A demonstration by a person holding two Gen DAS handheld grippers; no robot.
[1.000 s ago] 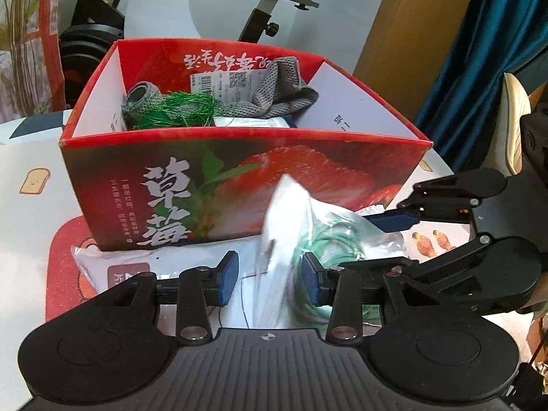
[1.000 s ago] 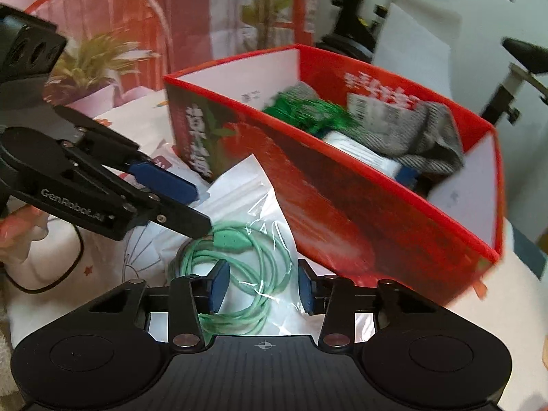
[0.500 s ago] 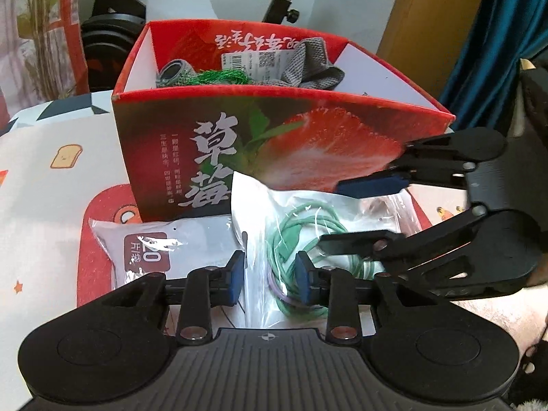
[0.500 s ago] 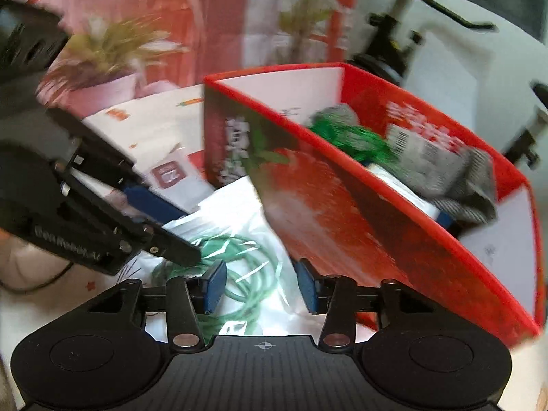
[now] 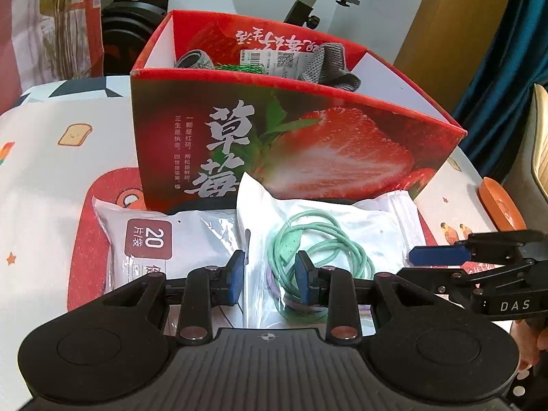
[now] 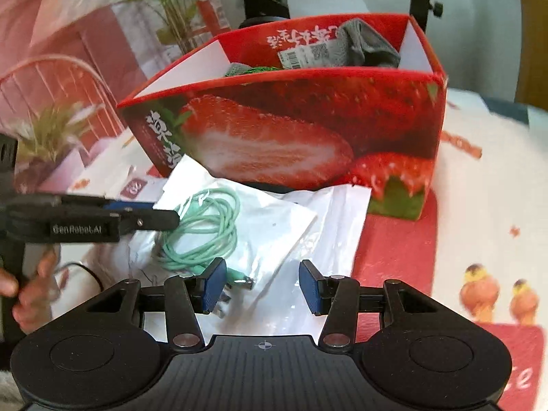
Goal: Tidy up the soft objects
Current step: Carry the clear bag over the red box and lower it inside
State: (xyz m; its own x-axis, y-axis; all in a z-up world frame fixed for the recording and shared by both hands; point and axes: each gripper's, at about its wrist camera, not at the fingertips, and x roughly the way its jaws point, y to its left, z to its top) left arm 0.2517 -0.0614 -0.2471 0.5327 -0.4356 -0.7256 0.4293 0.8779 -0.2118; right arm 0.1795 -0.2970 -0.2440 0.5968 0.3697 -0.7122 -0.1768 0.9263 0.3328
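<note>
A clear plastic bag with a coiled green cable [image 5: 318, 239] lies on the table in front of the red strawberry box [image 5: 308, 144]. It also shows in the right wrist view [image 6: 205, 226]. My left gripper [image 5: 270, 275] is open, its pads either side of the bag's near edge. My right gripper [image 6: 262, 284] is open over the bag's near part, and shows at the right of the left wrist view [image 5: 435, 260]. The box [image 6: 308, 130] holds grey socks [image 5: 328, 65], green tinsel and a labelled packet.
A white packet marked 20 [image 5: 154, 239] lies left of the bag on the patterned tablecloth. An orange object [image 5: 500, 202] sits at the table's right edge. An exercise bike and a plant stand behind the table.
The bag was held up between both grippers and now lies flat on the table. The right gripper has opened wider and swung to face the box front.
</note>
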